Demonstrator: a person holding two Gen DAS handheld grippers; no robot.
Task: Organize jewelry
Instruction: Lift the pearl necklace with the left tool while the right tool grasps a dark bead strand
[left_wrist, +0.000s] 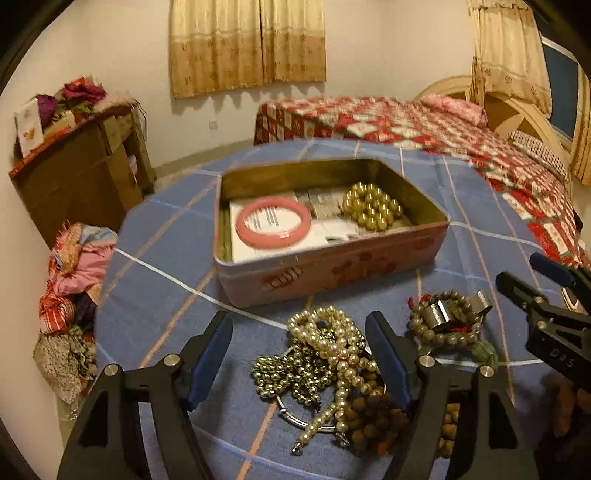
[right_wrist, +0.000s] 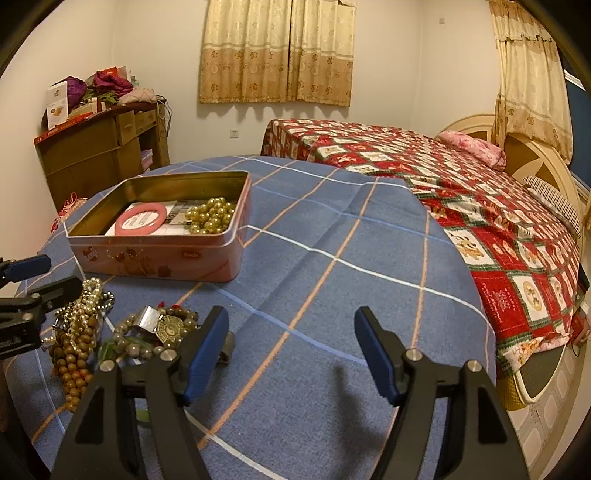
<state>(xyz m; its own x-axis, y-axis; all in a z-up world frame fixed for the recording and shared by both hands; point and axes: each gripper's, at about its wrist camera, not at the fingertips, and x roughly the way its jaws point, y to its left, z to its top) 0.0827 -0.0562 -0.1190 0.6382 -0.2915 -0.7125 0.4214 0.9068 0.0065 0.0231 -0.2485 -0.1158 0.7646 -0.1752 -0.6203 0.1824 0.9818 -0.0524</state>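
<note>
An open pink tin (left_wrist: 332, 269) (right_wrist: 162, 258) stands on the blue checked cloth. It holds a pink bangle (left_wrist: 273, 221) (right_wrist: 140, 218) and a gold bead bracelet (left_wrist: 371, 206) (right_wrist: 210, 216) on papers. My left gripper (left_wrist: 299, 326) is open, its fingers either side of a heap of pearl and gold bead strings (left_wrist: 325, 350) (right_wrist: 83, 314) with brown wooden beads (left_wrist: 369, 417) (right_wrist: 72, 365). A brown bead bracelet with metal clips (left_wrist: 447, 317) (right_wrist: 155, 328) lies to the right. My right gripper (right_wrist: 291, 321) is open and empty over bare cloth; it also shows in the left wrist view (left_wrist: 517, 275).
The table's blue cloth (right_wrist: 332, 258) runs out to its round edge. A bed with a red patchwork cover (right_wrist: 480, 206) stands behind and to the right. A brown cabinet (left_wrist: 81, 173) and a pile of clothes (left_wrist: 70, 295) are at the left.
</note>
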